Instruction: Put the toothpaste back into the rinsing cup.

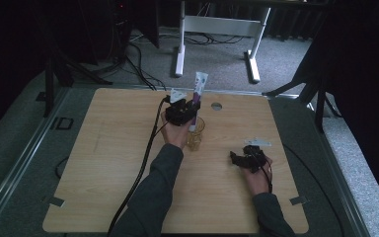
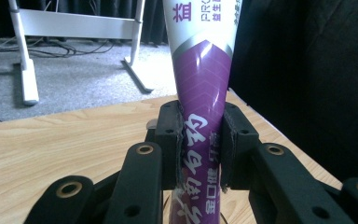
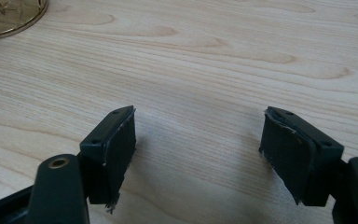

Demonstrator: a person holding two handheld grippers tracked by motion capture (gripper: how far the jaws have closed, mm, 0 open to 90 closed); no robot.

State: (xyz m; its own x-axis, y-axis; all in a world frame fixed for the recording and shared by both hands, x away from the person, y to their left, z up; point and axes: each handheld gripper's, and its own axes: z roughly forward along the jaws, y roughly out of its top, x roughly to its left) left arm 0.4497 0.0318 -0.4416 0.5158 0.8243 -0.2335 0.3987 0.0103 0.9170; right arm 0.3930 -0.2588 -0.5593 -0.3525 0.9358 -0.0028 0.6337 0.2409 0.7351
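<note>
A purple and white toothpaste tube [image 1: 198, 91] stands upright with its lower end inside a clear amber glass [image 1: 195, 132] near the middle of the wooden table [image 1: 103, 163]. My left gripper [image 1: 189, 109] is shut on the tube just above the glass. In the left gripper view both pads press the tube [image 2: 200, 102] from either side, with my left gripper [image 2: 200, 144] around its purple part. My right gripper [image 1: 238, 159] rests low over the table at the right, open, nothing between its fingers. In the right gripper view my right gripper [image 3: 198, 154] frames bare wood, and the glass base [image 3: 9, 16] sits at top left.
A round hole [image 1: 216, 105] is set into the table behind the glass. A white desk frame [image 1: 217, 34] stands on the grey carpet beyond the far edge. Black cables trail from both grippers toward the table's near edge.
</note>
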